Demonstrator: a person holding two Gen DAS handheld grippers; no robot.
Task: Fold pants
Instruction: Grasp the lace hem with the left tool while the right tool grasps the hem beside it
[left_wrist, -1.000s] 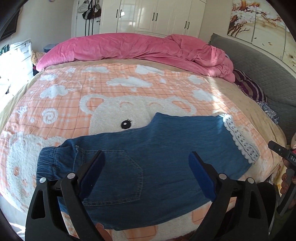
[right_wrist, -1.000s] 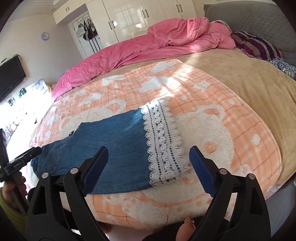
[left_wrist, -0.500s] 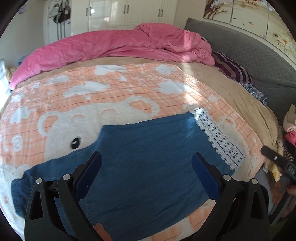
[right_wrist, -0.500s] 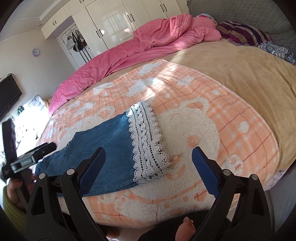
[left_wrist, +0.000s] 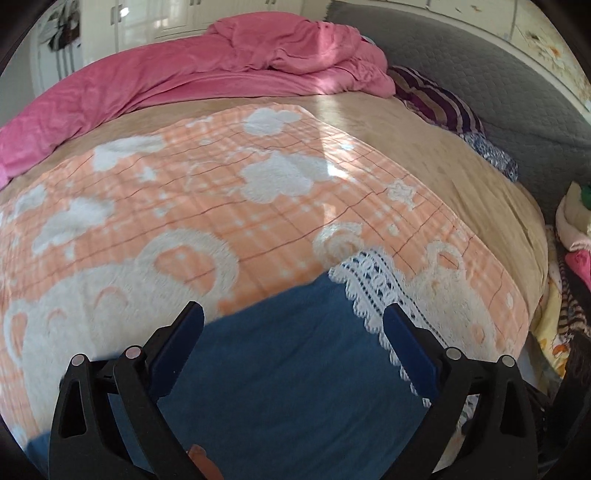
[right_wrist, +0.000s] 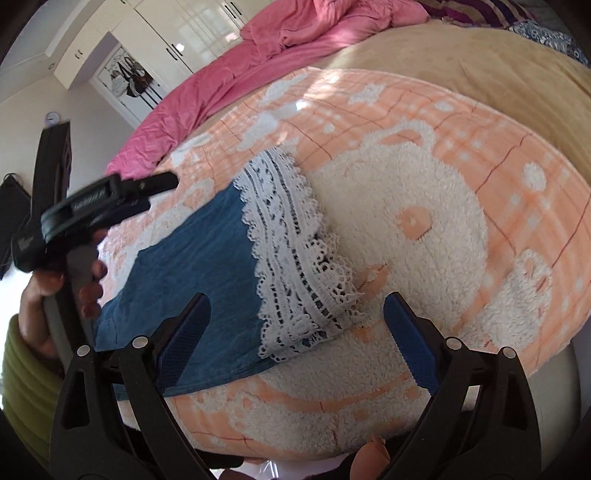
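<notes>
The blue denim pants (left_wrist: 295, 369) lie flat on the orange-and-white bear blanket (left_wrist: 207, 206) that covers the bed (left_wrist: 443, 155), close to the bed's near edge, with the leg end toward the near right corner. A band of white lace trim (right_wrist: 291, 254) finishes that leg end, and in the right wrist view the lace looks doubled, two layers stacked one on the other, its scalloped edge resting on the fluffy white part of the blanket. The left claw (left_wrist: 293, 343) hangs over the denim with its blue-padded fingers (left_wrist: 177, 347) spread wide, one on each side of the cloth panel and the right-hand finger just beside the lace; whether the pads touch the fabric cannot be told. The right claw (right_wrist: 297, 336) is likewise spread wide and pinches nothing, its opening framing the lower end of the lace and the blanket beside it. In the right wrist view the left hand (right_wrist: 48, 291) shows at the left edge, wrapped around the black tool handle above the waist side of the pants. Along the far edge of the bed lies a rumpled pink duvet (left_wrist: 207, 70), with a striped pillow (left_wrist: 439, 99) at the far right against the grey headboard (left_wrist: 517, 92). White wardrobes (right_wrist: 192, 26) stand behind.
</notes>
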